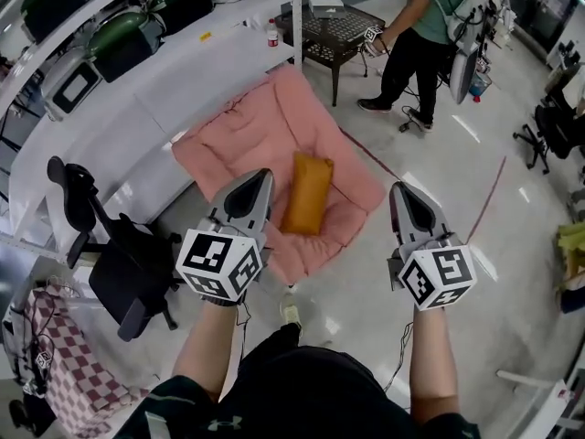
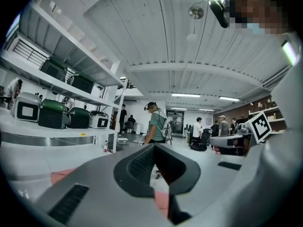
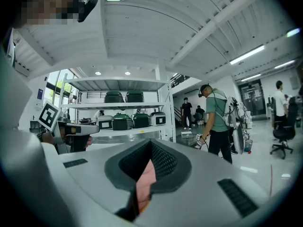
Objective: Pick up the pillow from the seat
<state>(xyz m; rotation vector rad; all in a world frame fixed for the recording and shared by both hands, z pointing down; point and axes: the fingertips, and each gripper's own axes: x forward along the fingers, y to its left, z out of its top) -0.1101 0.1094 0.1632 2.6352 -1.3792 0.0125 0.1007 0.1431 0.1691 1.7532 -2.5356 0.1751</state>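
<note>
An orange pillow [image 1: 308,193] lies lengthwise in the middle of a large pink padded seat [image 1: 247,135] on the floor. My left gripper [image 1: 263,174] hovers over the seat's near part, just left of the pillow and not touching it. Its jaws are shut and empty. My right gripper [image 1: 398,188] is held over the floor past the seat's right corner, also shut and empty. In the left gripper view [image 2: 154,148] and the right gripper view [image 3: 151,143], only a sliver of the pink seat [image 3: 144,186] shows below the closed tips. The pillow is hidden in both.
White shelving [image 1: 137,90] with green-and-white cases [image 1: 119,39] runs behind the seat. A black office chair [image 1: 119,263] stands at the left and a black metal table [image 1: 334,30] behind. A person in a green shirt [image 1: 430,26] stands at the far right.
</note>
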